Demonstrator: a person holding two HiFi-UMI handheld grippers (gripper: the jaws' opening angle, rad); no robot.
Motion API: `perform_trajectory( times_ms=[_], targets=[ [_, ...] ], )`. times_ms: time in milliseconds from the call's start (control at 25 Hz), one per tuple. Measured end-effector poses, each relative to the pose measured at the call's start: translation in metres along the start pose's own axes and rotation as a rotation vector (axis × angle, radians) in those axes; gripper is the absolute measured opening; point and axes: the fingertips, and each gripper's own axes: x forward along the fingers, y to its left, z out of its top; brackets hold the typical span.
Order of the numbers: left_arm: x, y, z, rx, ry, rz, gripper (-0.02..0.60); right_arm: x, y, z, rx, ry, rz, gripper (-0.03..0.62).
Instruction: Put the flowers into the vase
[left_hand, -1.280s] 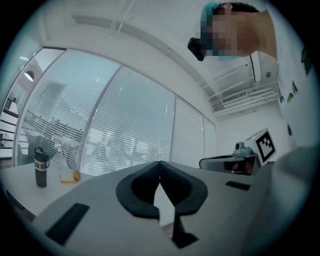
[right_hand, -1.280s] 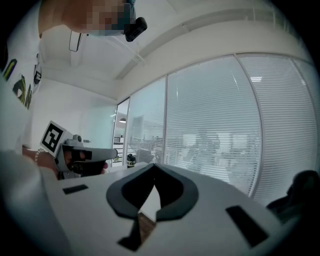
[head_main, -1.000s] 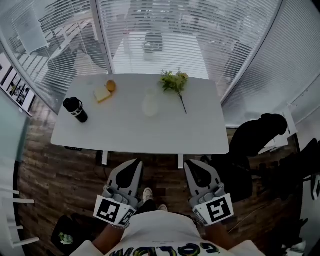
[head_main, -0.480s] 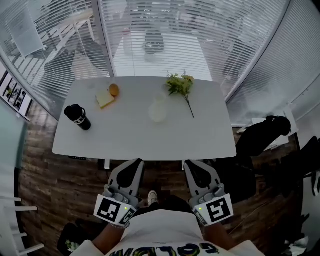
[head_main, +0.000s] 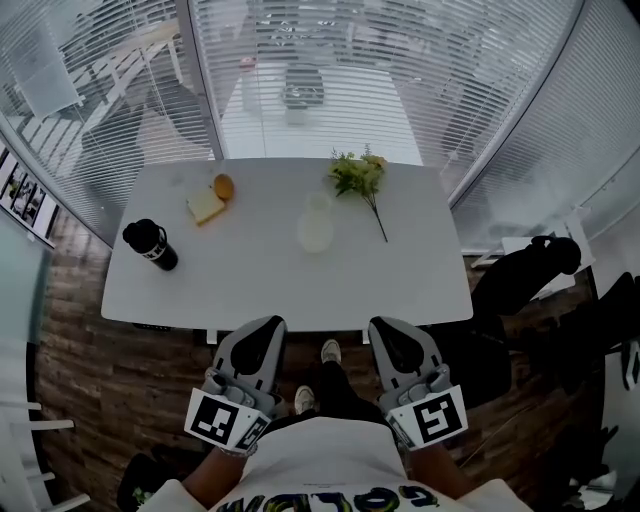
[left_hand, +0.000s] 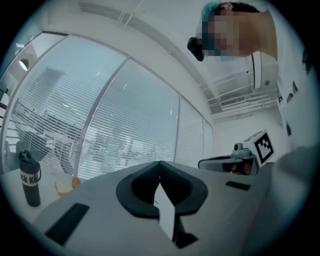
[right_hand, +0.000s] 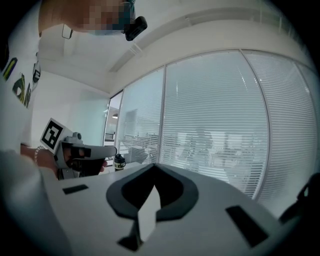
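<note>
Closest in, the left gripper (head_main: 263, 324) and the right gripper (head_main: 386, 325) are held side by side, low by the person's body. Both have their fingers pressed together with nothing between them.

Just past the fingertips is the near edge of the white table (head_main: 250, 275). Straight ahead, in line with the gap between the two grippers, stands the pale vase (head_main: 316, 228). It is well apart from both. The flowers (head_main: 358, 175) lie flat just behind the vase, ahead of the right fingers.

Off to the left of the left fingers stands a black bottle (head_main: 150, 245). Farther back lie an orange (head_main: 223, 187) and what may be a slice of bread (head_main: 205, 206).
</note>
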Motion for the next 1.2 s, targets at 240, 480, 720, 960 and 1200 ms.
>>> perform_trajectory(
  times_ms=[240, 480, 720, 960, 1200],
  targets=[
    [0.028, 0.008, 0.003, 0.001, -0.005, 0.0, 0.014, 0.016, -0.027, 0.001, 0.005, -0.007, -0.012, 0.011],
    [0.076, 0.023, -0.005, -0.004, 0.01, -0.003, 0.014, 0.045, -0.067, -0.008, 0.02, 0.007, -0.016, 0.011],
    [0.131, 0.039, -0.007, 0.005, 0.013, 0.003, 0.014, 0.079, -0.115, -0.015, 0.03, 0.016, -0.007, 0.011],
    [0.187, 0.053, -0.007, 0.017, 0.015, 0.018, 0.014, 0.114, -0.163, -0.017, 0.035, 0.012, 0.01, 0.011],
    [0.234, 0.063, -0.004, 0.032, 0.01, 0.04, 0.014, 0.139, -0.207, -0.015, 0.038, 0.002, 0.026, 0.011]
  ],
)
